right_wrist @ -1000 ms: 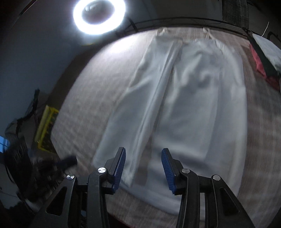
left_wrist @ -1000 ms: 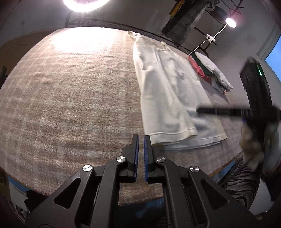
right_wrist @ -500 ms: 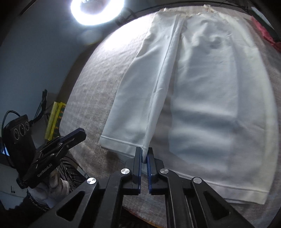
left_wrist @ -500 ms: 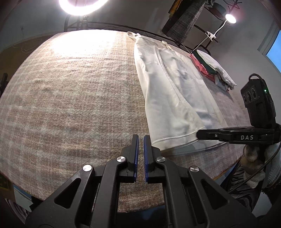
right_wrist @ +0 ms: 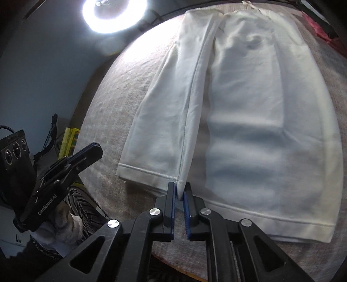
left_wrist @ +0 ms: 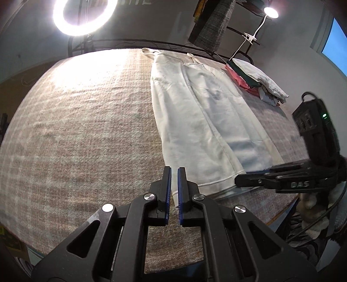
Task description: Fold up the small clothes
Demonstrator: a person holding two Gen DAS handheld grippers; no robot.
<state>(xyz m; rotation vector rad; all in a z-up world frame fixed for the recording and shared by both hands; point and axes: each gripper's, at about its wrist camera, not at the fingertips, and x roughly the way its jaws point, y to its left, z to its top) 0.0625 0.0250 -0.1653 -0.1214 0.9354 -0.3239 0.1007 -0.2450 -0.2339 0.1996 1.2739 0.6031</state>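
Note:
A white garment (left_wrist: 195, 121) with thin shoulder straps lies lengthwise on the checked pink blanket (left_wrist: 82, 121), its left side folded over the middle. My right gripper (right_wrist: 179, 191) is shut on the garment's (right_wrist: 249, 108) hem at the folded edge, near the table's front edge; it also shows in the left wrist view (left_wrist: 249, 179). My left gripper (left_wrist: 174, 173) is shut, with the hem's left corner between its fingertips. It shows at the left of the right wrist view (right_wrist: 91, 151).
A stack of folded clothes (left_wrist: 256, 80) lies at the far right of the blanket. A ring light (left_wrist: 83, 17) stands behind the table and a clothes rack (left_wrist: 216, 23) with a clip lamp behind right. A yellow crate (right_wrist: 69, 138) sits beyond the table's left side.
My right gripper came down and closed on the folded hem edge. My left gripper moved right to the hem's left corner.

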